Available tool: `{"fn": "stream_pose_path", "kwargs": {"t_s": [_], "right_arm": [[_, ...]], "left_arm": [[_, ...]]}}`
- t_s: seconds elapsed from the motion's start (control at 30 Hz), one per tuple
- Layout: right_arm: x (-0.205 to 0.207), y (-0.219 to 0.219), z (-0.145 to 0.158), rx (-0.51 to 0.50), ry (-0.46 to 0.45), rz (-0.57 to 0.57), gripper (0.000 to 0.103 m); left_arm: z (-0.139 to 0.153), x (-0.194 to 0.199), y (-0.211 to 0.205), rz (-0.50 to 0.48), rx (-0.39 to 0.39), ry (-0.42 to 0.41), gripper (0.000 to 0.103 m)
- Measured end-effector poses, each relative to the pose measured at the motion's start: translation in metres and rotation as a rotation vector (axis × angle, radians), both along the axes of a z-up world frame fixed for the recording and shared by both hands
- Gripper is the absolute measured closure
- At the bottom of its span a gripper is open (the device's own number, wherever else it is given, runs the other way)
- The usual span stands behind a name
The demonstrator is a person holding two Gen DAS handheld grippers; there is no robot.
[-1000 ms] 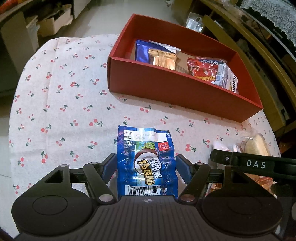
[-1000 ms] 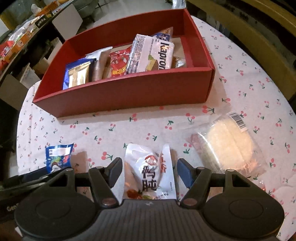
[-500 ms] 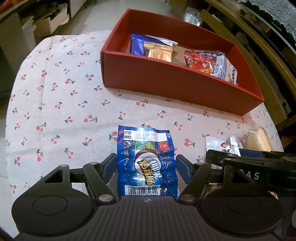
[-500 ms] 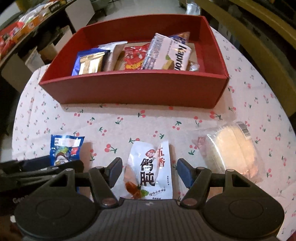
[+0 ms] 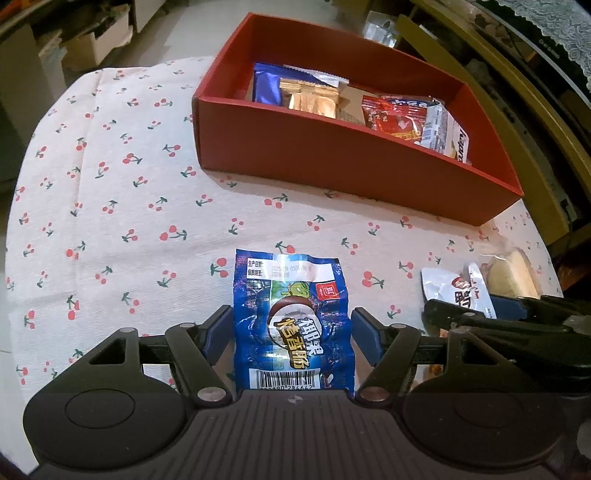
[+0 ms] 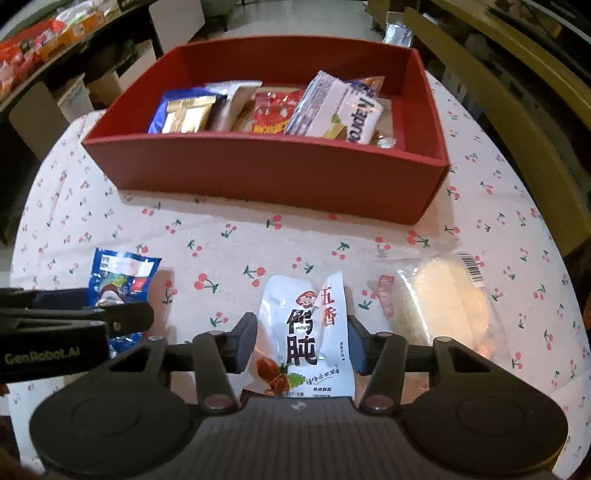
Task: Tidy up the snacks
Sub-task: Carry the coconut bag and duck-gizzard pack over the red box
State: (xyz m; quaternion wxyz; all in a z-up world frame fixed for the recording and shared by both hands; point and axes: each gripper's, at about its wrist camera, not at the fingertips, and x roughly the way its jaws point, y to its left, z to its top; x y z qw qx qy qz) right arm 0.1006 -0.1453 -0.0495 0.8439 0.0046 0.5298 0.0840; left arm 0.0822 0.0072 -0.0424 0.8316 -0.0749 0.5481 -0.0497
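Observation:
A blue snack packet (image 5: 291, 325) sits between the pads of my left gripper (image 5: 291, 328), which is shut on its two side edges just above the cherry-print tablecloth (image 5: 122, 206). My right gripper (image 6: 301, 332) is closing on a white snack packet (image 6: 303, 332) with black characters, and its pads touch the packet's sides. The two grippers are side by side at the table's near edge. Beyond them stands a red box (image 6: 258, 173) holding several wrapped snacks. The right view also shows the blue packet (image 6: 118, 280) under the left gripper (image 6: 74, 321).
A clear-wrapped pale bun (image 6: 443, 302) lies on the cloth just right of the white packet. A yellow-green wooden frame (image 6: 517, 92) runs along the table's right side. Shelves with goods (image 6: 37, 37) stand at the far left. A silver bag (image 6: 397, 35) lies behind the box.
The right gripper's jaws have narrowed onto the white packet and its view has rolled slightly. The left gripper keeps the same hold on the blue packet.

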Motion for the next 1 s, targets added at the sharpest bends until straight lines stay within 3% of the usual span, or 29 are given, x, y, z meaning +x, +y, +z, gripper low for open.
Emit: {"fn": "stream_pose_path", "kwargs": {"t_s": [0.23,0.67,1.0], "right_arm": [[-0.006,-0.007,0.017,0.066,-0.042,-0.001,0.044],[-0.009,-0.007,0.031,0.096,-0.080,0.017,0.045],[-0.012,-0.014,0.049,0.122,-0.121,0.034,0.045]], "left_arm": [[0.002,0.001,-0.007,-0.018,0.000,-0.011,0.028],[0.011,0.000,-0.012,-0.023,0.009,-0.037,0.028],[0.041,-0.004,-0.020,0.013,0.044,-0.072,0.028]]}}
